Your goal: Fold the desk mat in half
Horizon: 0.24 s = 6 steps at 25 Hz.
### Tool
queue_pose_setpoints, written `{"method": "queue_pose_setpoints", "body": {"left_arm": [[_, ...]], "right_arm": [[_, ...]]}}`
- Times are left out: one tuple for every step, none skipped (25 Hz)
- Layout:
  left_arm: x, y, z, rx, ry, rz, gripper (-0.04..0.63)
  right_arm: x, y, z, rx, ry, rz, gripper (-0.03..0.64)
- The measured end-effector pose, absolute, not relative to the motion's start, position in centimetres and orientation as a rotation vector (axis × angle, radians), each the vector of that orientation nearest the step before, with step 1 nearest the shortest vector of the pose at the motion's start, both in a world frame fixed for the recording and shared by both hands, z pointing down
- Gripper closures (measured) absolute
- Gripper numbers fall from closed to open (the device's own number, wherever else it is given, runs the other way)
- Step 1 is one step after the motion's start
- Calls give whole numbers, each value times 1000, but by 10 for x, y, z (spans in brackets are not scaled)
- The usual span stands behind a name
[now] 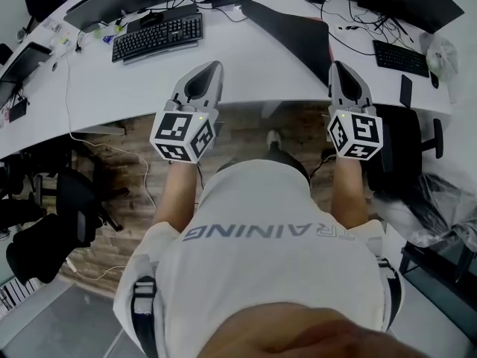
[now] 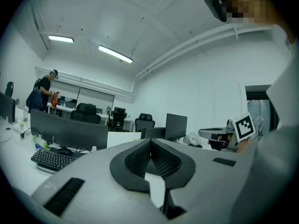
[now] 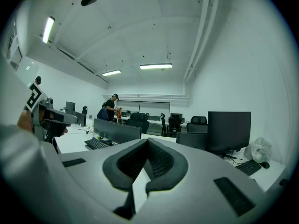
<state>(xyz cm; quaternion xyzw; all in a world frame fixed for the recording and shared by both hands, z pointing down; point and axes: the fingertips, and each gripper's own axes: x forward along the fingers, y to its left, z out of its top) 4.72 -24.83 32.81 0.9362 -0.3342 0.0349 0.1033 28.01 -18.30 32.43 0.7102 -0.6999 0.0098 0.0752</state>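
We hold the left gripper and the right gripper at the near edge of the white table, each with its fingers clenched together on nothing. The dark desk mat lies flat on the table, farther in between them, with its near corner close to the right gripper. We judge it thin, limp and light, so we would pinch two corners of one edge and carry them over evenly to stop sagging or skewing.
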Motion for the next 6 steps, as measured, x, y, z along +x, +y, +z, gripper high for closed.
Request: {"method": "queue_pose_setpoints", "body": {"left_arm": [[46,-247,328,2762,-985,104,568],[46,-245,328,2762,-985,105,568],[45,-244,328,2761,-986,105,568],[44,-243,329,2760,-987,105,568],[44,-242,329,2758,-987,106,568],[44,-240,330,2756,-987,106,568]], "right_arm": [[280,-182,326,2131,-2097,33,594],[279,-180,326,2129,-2096,35,594],[278,-180,327,2125,-2098,36,594],[277,-179,328,2120,-2100,36,594],[276,-178,329,2113,-2101,36,594],[275,-178,329,2106,-2103,36,594]]}}
